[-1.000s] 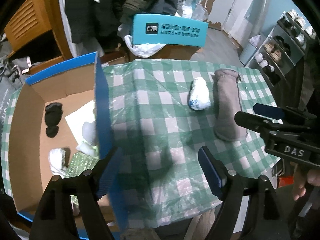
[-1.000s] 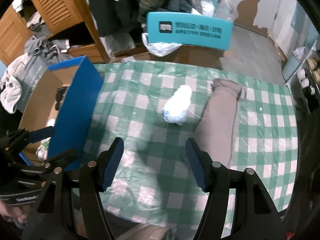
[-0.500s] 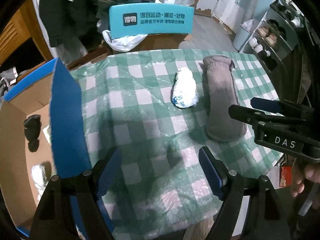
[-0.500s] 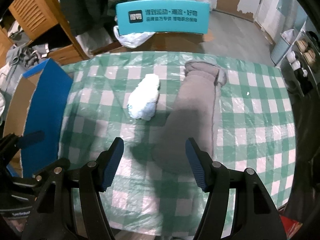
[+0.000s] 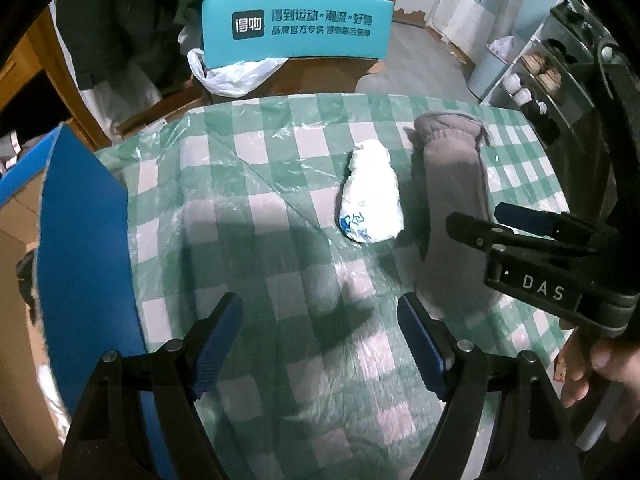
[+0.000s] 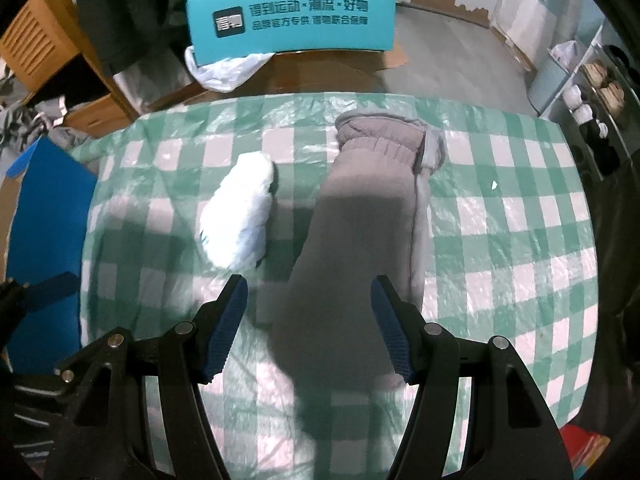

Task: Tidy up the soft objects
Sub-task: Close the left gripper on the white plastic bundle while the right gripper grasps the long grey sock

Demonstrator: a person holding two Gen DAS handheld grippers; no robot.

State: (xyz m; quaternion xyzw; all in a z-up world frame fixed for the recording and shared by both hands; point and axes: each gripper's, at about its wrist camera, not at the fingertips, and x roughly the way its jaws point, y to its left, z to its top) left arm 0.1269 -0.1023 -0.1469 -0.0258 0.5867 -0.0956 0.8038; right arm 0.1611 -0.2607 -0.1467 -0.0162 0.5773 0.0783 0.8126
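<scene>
A long grey-brown mitten [image 6: 368, 224] lies lengthwise on the green checked tablecloth [image 6: 500, 240]; it also shows in the left wrist view [image 5: 456, 200]. A white rolled soft bundle [image 6: 240, 216] with blue print lies just left of it, also in the left wrist view [image 5: 372, 200]. My right gripper [image 6: 308, 328] is open and empty, its jaws straddling the near end of the mitten from above. My left gripper [image 5: 320, 344] is open and empty above bare cloth, nearer than the bundle. The right gripper also appears at the right of the left wrist view [image 5: 520, 224].
A cardboard box with a blue upright flap [image 5: 80, 248] stands at the table's left edge. A teal chair back [image 5: 296, 28] with a white plastic bag [image 5: 236, 76] is beyond the far edge. Shoe shelves [image 5: 540, 76] stand at the right.
Both grippers have moved right and forward, away from the box. The mitten and bundle now look nearer, and the right gripper has come over the mitten's near end.
</scene>
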